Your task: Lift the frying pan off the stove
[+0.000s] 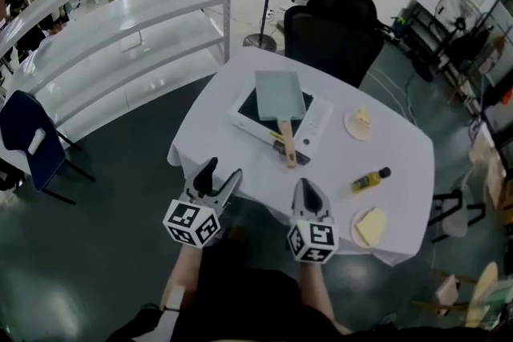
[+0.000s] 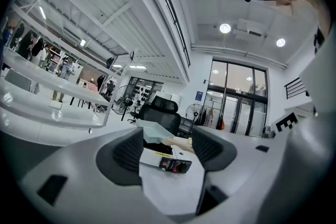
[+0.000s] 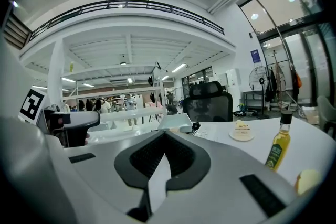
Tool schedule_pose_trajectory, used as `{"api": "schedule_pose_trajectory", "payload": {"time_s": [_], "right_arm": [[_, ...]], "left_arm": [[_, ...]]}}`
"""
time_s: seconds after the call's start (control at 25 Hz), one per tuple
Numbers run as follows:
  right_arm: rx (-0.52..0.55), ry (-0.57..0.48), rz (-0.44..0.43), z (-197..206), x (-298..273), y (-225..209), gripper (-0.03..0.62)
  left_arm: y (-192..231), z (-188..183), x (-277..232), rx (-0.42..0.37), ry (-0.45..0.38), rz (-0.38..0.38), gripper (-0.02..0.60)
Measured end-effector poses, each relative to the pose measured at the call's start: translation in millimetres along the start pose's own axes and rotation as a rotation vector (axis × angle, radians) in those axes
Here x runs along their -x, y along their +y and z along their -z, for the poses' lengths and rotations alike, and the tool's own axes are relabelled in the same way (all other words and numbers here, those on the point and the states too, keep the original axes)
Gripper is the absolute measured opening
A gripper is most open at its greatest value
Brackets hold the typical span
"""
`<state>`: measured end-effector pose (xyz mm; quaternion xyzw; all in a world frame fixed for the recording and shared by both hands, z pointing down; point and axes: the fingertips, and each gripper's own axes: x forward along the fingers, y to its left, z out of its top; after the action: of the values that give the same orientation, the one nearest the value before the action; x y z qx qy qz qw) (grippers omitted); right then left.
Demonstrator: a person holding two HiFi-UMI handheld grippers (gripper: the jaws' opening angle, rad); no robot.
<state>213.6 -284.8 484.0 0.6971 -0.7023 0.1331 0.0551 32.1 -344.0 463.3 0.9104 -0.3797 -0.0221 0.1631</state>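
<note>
Head view is showing the frying pan (image 1: 279,94) sitting on the stove (image 1: 319,122), at one o'clock from the left gripper (image 1: 223,170) hovering with jaws apart and eleven o'clock from the right gripper (image 1: 307,187), jaws together.

frying pan (image 1: 279,94) pale with a matt coating, its handle (image 1: 287,144) bare wood; stove (image 1: 317,124) casing smooth white plastic by appearance, top dark and glossy; tablecloth (image 1: 232,164) white matt cloth; bottle (image 1: 369,180) glossy.
</note>
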Motion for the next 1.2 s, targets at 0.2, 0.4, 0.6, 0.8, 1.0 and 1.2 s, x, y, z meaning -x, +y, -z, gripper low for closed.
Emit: {"api": "schedule_pose_trajectory", "payload": {"time_s": [0.2,0.4,0.6,0.8,1.0,1.2], "right_arm": [[-0.012,-0.018,0.032,-9.8,-28.2,-9.8,0.006],[-0.02,-0.036,0.074,-14.9,-52.7,-21.0,0.006],[-0.039,-0.055,0.113,-17.5,-66.4,-32.6,0.006],[-0.04,-0.056,0.12,-13.1,-70.3,-31.8,0.006],[-0.052,-0.029,0.144,-8.1,-66.0,-33.1,0.006],[-0.067,-0.018,0.151,-4.1,-67.8,-38.3,0.006]], "left_arm": [[17.8,-10.2,-29.1,-0.007,0.001,0.024,0.273],[34.8,-16.5,-55.7,-0.018,-0.001,0.055,0.273],[40.6,-17.1,-76.2,-0.028,0.01,0.095,0.273],[42.4,-12.1,-82.9,-0.019,0.025,0.118,0.273],[38.0,-4.0,-81.8,-0.011,0.058,0.143,0.273],[37.1,2.9,-81.4,0.005,0.081,0.144,0.273]]}}
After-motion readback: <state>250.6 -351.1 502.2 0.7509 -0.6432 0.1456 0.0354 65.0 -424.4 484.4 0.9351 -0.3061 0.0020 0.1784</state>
